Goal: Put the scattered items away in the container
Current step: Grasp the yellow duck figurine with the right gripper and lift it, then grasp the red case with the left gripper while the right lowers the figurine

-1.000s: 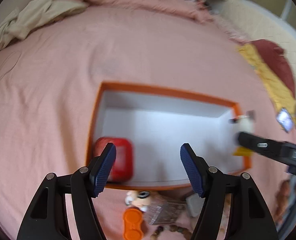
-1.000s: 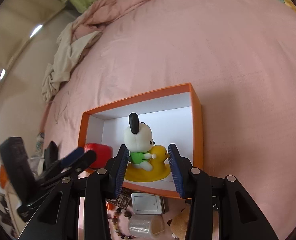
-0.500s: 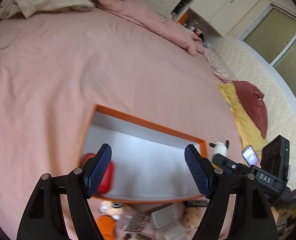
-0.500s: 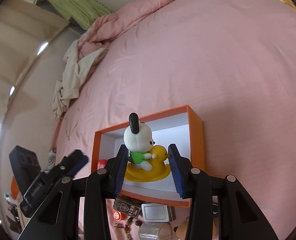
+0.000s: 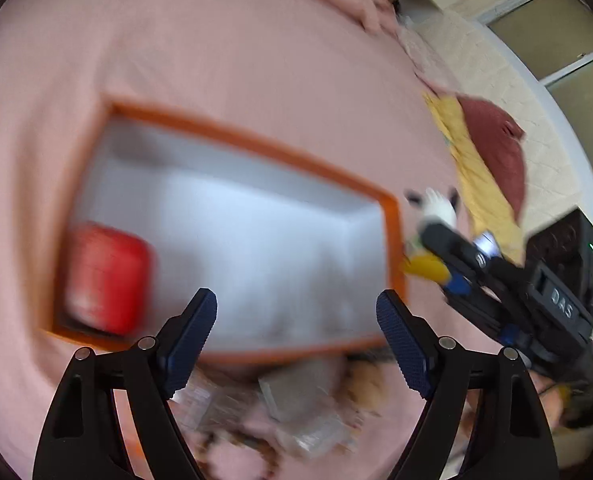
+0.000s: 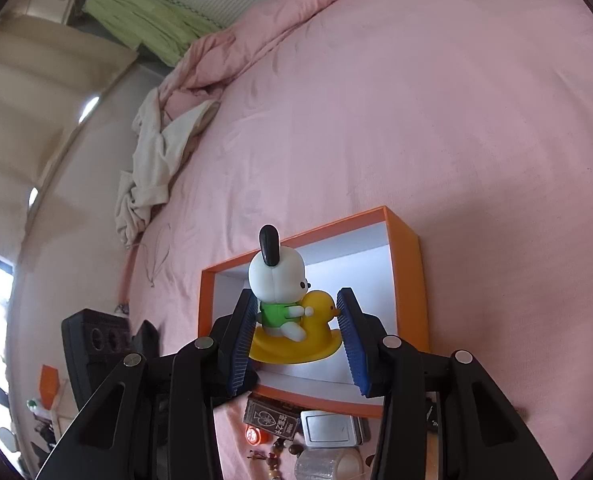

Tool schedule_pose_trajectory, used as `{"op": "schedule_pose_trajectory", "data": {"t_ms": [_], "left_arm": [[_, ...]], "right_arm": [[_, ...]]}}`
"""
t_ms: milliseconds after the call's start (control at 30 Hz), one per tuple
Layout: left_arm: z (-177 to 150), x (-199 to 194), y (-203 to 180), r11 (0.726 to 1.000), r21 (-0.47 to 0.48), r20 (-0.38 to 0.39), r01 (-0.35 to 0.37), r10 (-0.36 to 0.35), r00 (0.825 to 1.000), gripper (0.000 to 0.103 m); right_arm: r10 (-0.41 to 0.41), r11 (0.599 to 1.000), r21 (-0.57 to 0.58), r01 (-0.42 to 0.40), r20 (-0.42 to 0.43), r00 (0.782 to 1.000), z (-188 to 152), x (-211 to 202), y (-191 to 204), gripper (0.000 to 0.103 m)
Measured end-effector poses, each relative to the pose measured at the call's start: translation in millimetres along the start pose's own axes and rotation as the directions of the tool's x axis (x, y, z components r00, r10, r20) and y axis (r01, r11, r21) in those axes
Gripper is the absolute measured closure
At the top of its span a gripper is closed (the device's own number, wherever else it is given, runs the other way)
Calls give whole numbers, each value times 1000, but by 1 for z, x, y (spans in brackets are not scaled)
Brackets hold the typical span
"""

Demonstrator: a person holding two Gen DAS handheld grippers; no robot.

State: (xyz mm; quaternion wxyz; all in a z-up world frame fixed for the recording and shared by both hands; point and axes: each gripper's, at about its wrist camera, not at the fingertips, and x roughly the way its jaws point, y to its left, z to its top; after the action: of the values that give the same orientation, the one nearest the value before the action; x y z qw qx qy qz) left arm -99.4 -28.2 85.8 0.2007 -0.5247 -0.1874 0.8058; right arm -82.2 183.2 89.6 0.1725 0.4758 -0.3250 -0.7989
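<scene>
Orange-rimmed box (image 6: 410,280) sits on a pink bedspread (image 6: 436,100). The right gripper (image 6: 298,334) clamps the duck toy (image 6: 296,336) above the box's right end. The left gripper (image 5: 296,336) is spread wide, holding nothing. "DAS" reads on the right gripper's body. A red case (image 5: 104,276) lies inside the box.

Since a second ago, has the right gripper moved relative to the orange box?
Yes. The right gripper, shut on the duck toy, pulled back and up: the orange box looks smaller and farther.
</scene>
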Motion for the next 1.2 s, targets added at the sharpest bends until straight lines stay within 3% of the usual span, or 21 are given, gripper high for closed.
{"op": "schedule_pose_trajectory", "data": {"t_ms": [67, 100, 200, 267, 333, 400, 533, 600, 633, 667, 700, 733, 767, 833, 867, 967, 1000, 1067, 1100, 1133, 1200], "left_arm": [[7, -23, 11, 999, -31, 94, -21, 24, 995, 21], [10, -29, 16, 998, -47, 100, -45, 49, 994, 21], [12, -16, 26, 991, -31, -38, -131, 130, 991, 21], [9, 2, 18, 979, 45, -118, -201, 204, 972, 21], [12, 15, 10, 946, 142, -152, -291, 312, 938, 21], [17, 26, 12, 908, 186, -207, -376, 410, 888, 23], [18, 53, 6, 845, 330, -343, -421, 523, 781, 22], [16, 65, 3, 821, 379, -358, -427, 555, 750, 21], [16, 69, 4, 827, 370, -361, -424, 549, 754, 21], [14, 74, 8, 854, 334, -380, -399, 509, 772, 21], [12, 80, 15, 888, 289, -409, -359, 453, 792, 30], [8, 84, 18, 892, 285, -410, -351, 445, 797, 36], [5, 86, 16, 873, 314, -389, -373, 476, 789, 37], [3, 86, 12, 842, 353, -358, -407, 524, 773, 52], [3, 83, 12, 846, 349, -349, -403, 516, 782, 52], [9, 62, 19, 914, 254, -333, -318, 391, 858, 53], [12, 51, 21, 939, 199, -304, -280, 331, 893, 53], [16, 22, 26, 979, 75, -199, -190, 202, 959, 53], [17, 6, 31, 990, 6, -133, -144, 143, 981, 53], [17, -8, 36, 994, -48, -73, -98, 94, 993, 53], [15, -31, 47, 992, -125, 32, -12, 16, 999, 53]], "right_arm": [[-1, 1000, 5, 1, 3, 1000, 2, 0, -1, 62], [2, 1000, 9, -2, 1, 1000, 2, 1, -1, 62], [12, 1000, 20, -12, -5, 1000, 3, 2, -2, 62], [22, 1000, 20, -22, -7, 1000, 3, 3, -1, 62], [32, 999, 21, -32, -9, 999, 4, 2, 0, 62], [42, 999, 25, -42, -7, 999, 4, 1, -1, 62], [84, 995, 51, -85, 6, 996, 7, -5, -4, 61], [101, 993, 57, -102, 13, 995, 8, -7, -4, 61], [104, 993, 55, -104, 16, 994, 8, -8, -4, 61], [106, 993, 53, -107, 19, 994, 8, -9, -3, 61], [109, 993, 51, -110, 20, 994, 8, -10, -3, 61], [111, 993, 50, -111, 19, 994, 8, -11, -2, 61], [110, 993, 50, -111, 17, 994, 8, -10, -2, 61], [107, 993, 47, -107, 7, 994, 8, -8, -1, 61], [105, 994, 43, -105, 2, 994, 7, -7, 0, 61], [100, 995, 26, -100, -11, 995, 7, -3, 4, 61], [100, 995, 12, -100, -21, 995, 6, -1, 7, 61], [98, 995, -18, -98, -41, 994, 4, 3, 13, 61], [88, 995, -45, -90, -57, 995, 2, 8, 18, 61], [74, 994, -75, -80, -74, 994, 0, 13, 23, 61], [13, 988, -154, -31, -114, 993, -3, 30, 36, 61]]}}
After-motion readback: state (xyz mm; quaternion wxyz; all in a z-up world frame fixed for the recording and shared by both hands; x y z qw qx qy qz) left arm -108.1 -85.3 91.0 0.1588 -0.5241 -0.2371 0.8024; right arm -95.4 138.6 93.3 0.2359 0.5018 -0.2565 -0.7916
